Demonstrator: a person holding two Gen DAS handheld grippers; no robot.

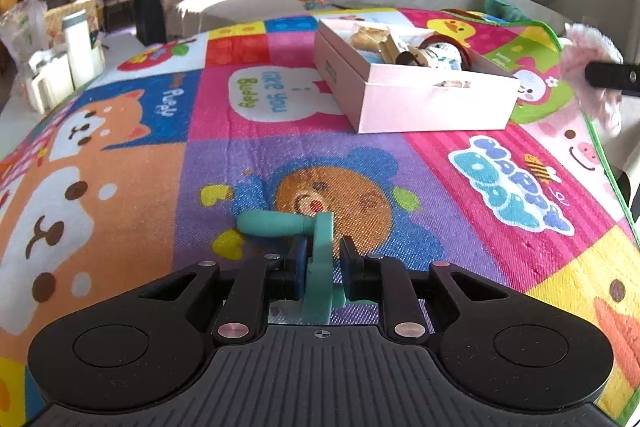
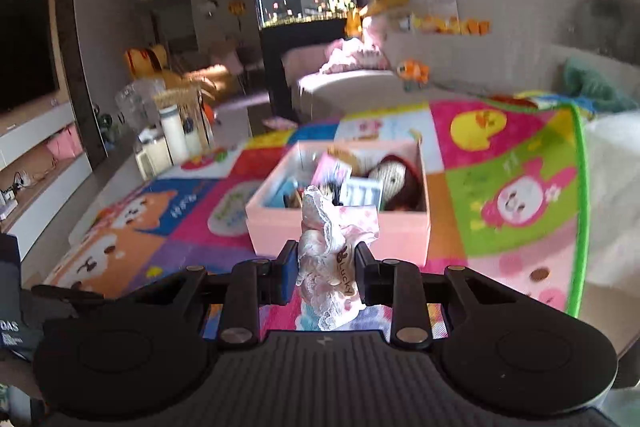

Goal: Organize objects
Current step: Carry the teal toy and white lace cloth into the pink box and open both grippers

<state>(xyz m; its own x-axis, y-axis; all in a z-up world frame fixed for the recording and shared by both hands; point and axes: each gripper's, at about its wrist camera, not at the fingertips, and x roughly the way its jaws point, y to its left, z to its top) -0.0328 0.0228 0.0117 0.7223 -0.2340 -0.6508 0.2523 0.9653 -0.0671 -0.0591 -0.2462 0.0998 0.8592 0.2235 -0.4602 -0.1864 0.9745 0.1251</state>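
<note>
Left tool (image 1: pixel 322 259) clamps a teal plastic T-shaped handle piece (image 1: pixel 316 251) low over the bright cartoon-print play mat (image 1: pixel 120 187). Right tool (image 2: pixel 326 277) pinches a frilly pink-and-white lace fabric bundle (image 2: pixel 328 259) — tagged "Lucky" — raised just before the open pale pink cardboard box (image 2: pixel 340 231) crowded with small toys.

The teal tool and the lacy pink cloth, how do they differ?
The teal tool is hard, smooth plastic; the lacy pink cloth is soft and frilly. The tool sits low by the play mat; the cloth hangs bunched before the pink box. Both are pinched in shut jaws.
</note>
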